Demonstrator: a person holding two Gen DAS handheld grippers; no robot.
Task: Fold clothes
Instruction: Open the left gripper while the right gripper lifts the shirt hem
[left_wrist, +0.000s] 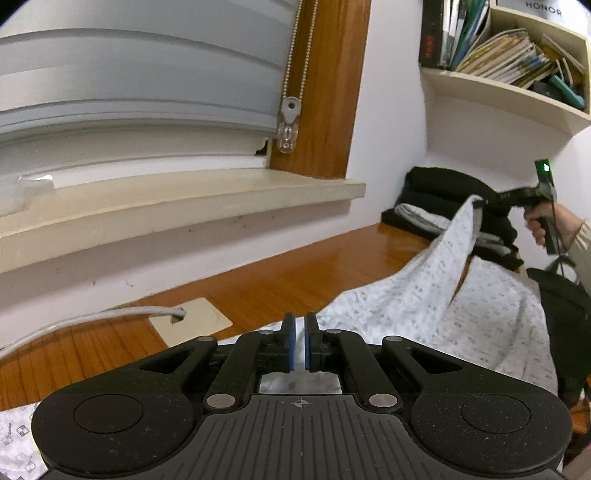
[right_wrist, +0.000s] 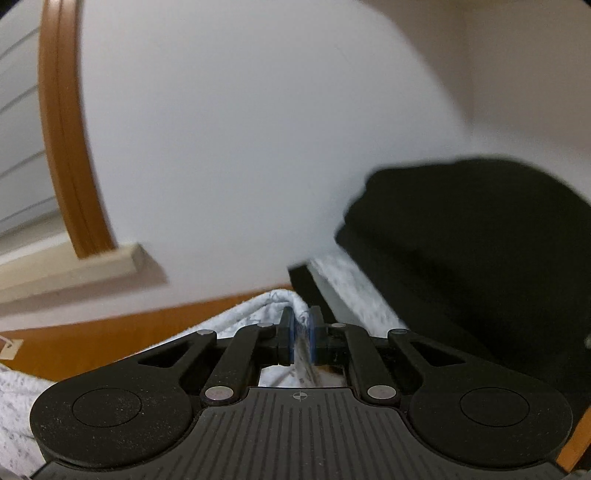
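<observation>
A white garment with a small grey print (left_wrist: 424, 295) lies spread on the wooden table (left_wrist: 258, 288). One corner of it is pulled up into a peak. My right gripper (left_wrist: 482, 202) is shut on that corner, held by a person's hand (left_wrist: 554, 221) at the right. The right wrist view shows the printed cloth (right_wrist: 266, 306) pinched between the blue pads of my right gripper (right_wrist: 303, 325). My left gripper (left_wrist: 299, 325) hovers low over the garment's near edge. Its jaws are nearly together, with only a thin slit between them and no cloth clearly in it.
A pile of folded black and grey clothes (left_wrist: 443, 184) sits in the table's far right corner against the wall, large and blurred (right_wrist: 480, 240) in the right wrist view. Other items: a window sill (left_wrist: 147, 206), a grey cable (left_wrist: 92, 317), a bookshelf (left_wrist: 509, 55) and a black bag (left_wrist: 565, 314).
</observation>
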